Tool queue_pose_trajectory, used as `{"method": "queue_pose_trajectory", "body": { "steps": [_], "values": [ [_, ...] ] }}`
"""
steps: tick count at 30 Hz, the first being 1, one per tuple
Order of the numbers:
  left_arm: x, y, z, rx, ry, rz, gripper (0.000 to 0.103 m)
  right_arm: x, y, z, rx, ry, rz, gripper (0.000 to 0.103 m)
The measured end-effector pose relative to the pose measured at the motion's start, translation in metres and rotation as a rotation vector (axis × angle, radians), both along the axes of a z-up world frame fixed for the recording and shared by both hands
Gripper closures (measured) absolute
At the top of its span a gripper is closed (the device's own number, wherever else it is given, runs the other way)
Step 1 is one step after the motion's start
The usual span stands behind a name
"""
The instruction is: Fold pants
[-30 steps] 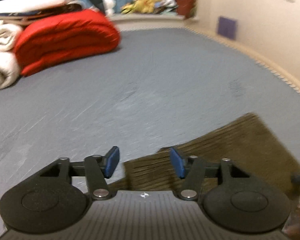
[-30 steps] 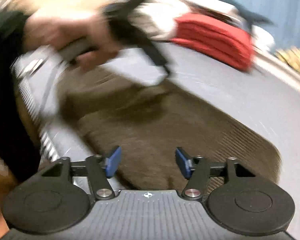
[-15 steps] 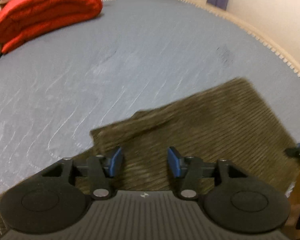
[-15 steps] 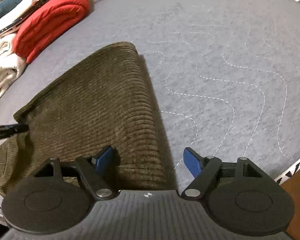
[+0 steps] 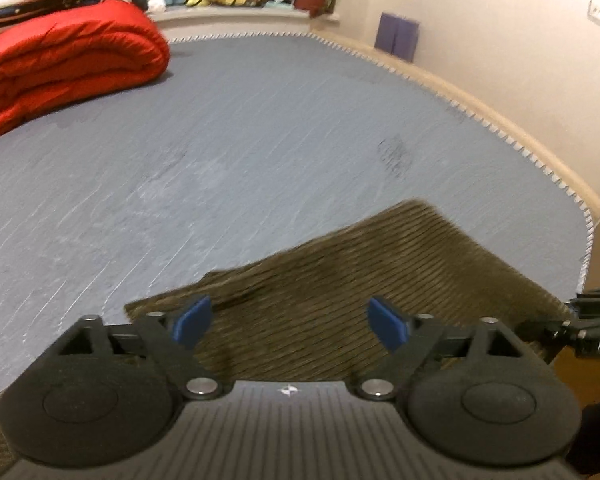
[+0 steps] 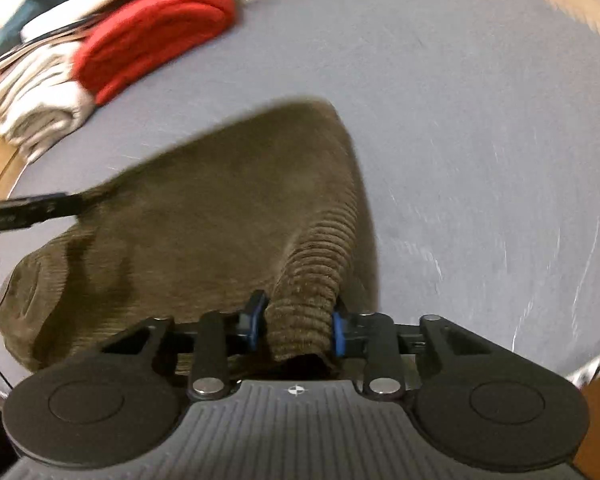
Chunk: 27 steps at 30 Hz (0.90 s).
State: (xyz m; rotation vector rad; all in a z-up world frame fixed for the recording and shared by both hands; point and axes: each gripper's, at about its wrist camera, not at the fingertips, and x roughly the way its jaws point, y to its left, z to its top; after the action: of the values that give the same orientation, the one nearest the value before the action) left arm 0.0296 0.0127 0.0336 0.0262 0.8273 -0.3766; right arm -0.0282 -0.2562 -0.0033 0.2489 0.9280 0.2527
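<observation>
right gripper [image 6: 296, 326]: jaws just closed, now clamped on bunched edge of pants [image 6: 204, 220]; half second back that edge lay flat between open jaws. left gripper [image 5: 288, 320]: jaws just opened wide, nothing pinched, pants [image 5: 340, 300] flat under and ahead. beyond: grey bed [image 5: 260, 120]; red quilt [image 5: 68, 60] far left of both. judgement: right side grip secured, left side grab pending before fold lift.
</observation>
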Motion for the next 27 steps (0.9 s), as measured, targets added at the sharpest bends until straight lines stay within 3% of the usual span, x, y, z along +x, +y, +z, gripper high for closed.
{"method": "queue_pose_trajectory", "body": {
  "steps": [3, 6, 10, 16, 21, 23, 25, 27],
  "values": [
    [-0.005, -0.002, 0.017, -0.118, 0.0, -0.047, 0.005, -0.015, 0.034, 0.03, -0.097, -0.16, 0.109, 0.072],
    [-0.011, -0.002, 0.031, -0.27, 0.023, -0.089, 0.001, -0.042, 0.087, 0.055, -0.267, -0.357, 0.281, 0.073],
    [-0.017, -0.004, 0.041, -0.373, 0.022, -0.134, 0.001, -0.077, 0.146, 0.059, -0.461, -0.542, 0.487, 0.073],
    [-0.013, -0.011, 0.038, -0.341, 0.044, -0.135, 0.001, -0.099, 0.19, 0.053, -0.543, -0.64, 0.639, 0.074],
    [-0.009, -0.009, 0.031, -0.249, 0.068, -0.09, 0.002, -0.112, 0.217, 0.054, -0.559, -0.715, 0.749, 0.074],
    [-0.006, -0.008, 0.025, -0.174, 0.076, -0.055, 0.021, -0.117, 0.224, 0.053, -0.56, -0.731, 0.784, 0.074],
    [-0.004, -0.007, 0.019, -0.071, 0.078, -0.021, 0.072, -0.117, 0.225, 0.052, -0.551, -0.726, 0.793, 0.074],
    [-0.001, 0.001, 0.015, -0.063, 0.092, -0.008, 0.08, -0.115, 0.227, 0.054, -0.546, -0.722, 0.798, 0.074]
  ]
}}
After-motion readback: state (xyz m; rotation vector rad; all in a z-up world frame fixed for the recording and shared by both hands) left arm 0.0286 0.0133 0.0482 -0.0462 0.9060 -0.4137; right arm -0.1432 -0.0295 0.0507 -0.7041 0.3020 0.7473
